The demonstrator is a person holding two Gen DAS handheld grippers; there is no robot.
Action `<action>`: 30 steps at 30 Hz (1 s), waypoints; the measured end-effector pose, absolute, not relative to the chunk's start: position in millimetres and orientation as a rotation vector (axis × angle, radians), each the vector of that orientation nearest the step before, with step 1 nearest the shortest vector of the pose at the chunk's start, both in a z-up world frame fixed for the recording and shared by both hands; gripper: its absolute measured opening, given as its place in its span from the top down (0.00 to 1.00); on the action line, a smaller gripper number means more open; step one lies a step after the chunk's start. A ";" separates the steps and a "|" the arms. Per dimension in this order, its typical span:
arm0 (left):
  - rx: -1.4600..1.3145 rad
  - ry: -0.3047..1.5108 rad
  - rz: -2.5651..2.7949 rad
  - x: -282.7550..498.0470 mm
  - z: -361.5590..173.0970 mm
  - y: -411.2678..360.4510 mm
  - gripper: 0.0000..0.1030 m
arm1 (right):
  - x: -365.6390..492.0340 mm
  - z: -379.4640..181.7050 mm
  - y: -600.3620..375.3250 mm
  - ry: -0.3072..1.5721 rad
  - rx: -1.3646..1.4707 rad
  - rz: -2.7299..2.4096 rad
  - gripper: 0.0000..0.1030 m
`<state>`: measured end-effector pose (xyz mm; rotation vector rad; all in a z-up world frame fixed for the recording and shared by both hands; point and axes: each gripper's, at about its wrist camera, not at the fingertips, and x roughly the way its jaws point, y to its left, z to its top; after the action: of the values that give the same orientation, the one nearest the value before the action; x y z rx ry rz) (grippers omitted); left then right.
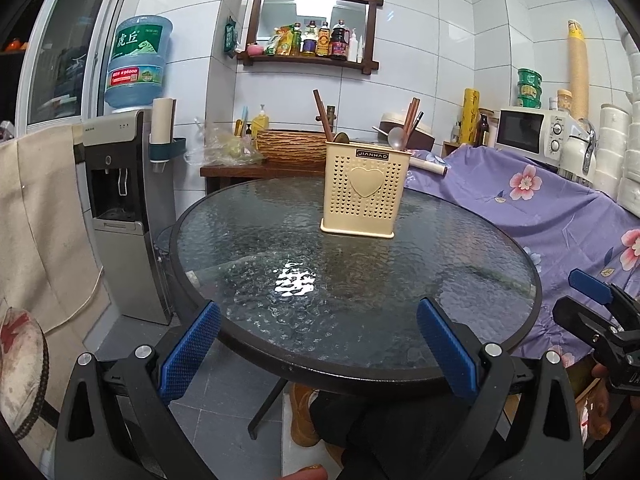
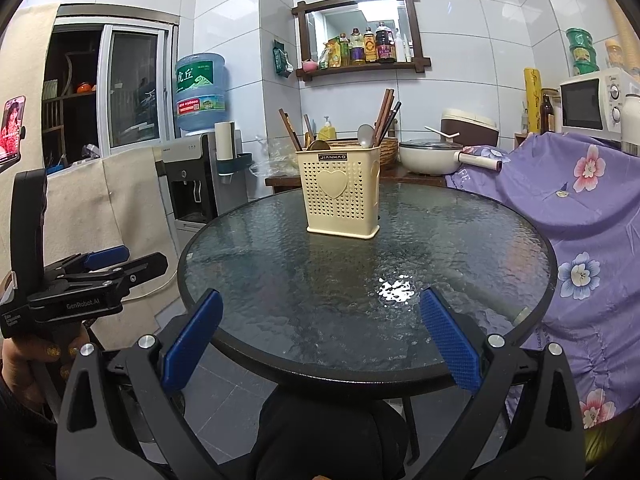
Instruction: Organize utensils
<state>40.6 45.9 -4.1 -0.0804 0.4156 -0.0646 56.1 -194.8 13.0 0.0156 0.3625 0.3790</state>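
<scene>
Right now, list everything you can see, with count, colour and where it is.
Utensil holder: one, cream, far part of the table.
Chopsticks: several, brown, upright in the holder.
Spoon: one, silver, in the holder.
Table: one, round glass top, dark rim.
Water dispenser: one, grey, left of the table, blue bottle on top.
Microwave: one, white, far right.
Floral cloth: one, purple, right of the table.
Wall shelf: one, dark wood, holding bottles.
Left gripper: open, at the near rim.
Right gripper: open, at the near rim.
</scene>
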 end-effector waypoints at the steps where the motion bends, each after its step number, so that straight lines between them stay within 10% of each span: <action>1: -0.078 0.415 -0.062 40.9 -3.3 46.1 0.06 | 56.0 12.9 -194.6 0.363 0.016 0.379 0.06; 30: -0.038 0.409 -0.051 38.2 -0.1 38.5 0.06 | 55.0 6.2 -192.9 0.376 0.010 0.392 0.06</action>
<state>38.2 38.5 -0.1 -0.0381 0.4090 -0.0514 55.0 -192.9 6.2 0.0101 0.3763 0.3924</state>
